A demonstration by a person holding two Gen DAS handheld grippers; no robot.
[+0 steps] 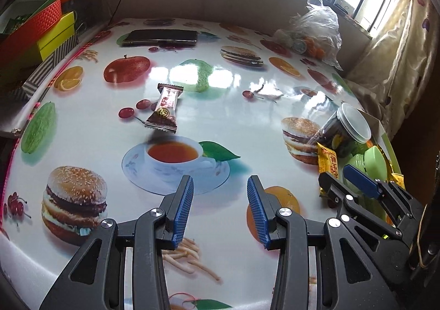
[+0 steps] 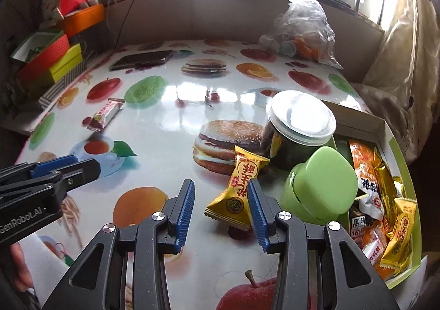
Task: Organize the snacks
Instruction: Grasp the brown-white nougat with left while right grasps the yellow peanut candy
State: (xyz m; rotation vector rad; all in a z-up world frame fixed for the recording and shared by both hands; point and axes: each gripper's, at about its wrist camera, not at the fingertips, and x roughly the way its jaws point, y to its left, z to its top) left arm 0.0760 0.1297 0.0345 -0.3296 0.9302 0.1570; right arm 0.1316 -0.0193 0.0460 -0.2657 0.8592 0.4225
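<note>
Both hand-held grippers hang over the desk with fingers apart and nothing between them. The right hand-held gripper is just beside a yellow snack lying by the box. The box holds a jar, a green tub and more packets. The left hand-held gripper faces a brown snack farther off, alone on the desk.

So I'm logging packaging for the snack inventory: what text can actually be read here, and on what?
"GenRobot.AI": side of the left gripper, right wrist view.
"黑糖话梅": dark packet in the box, only partly clear.
Yellow candy wrapper: red Chinese characters, not reliably readable.
Brown-ended candy: red print, too blurred.
Orange packets: too distorted.
</note>
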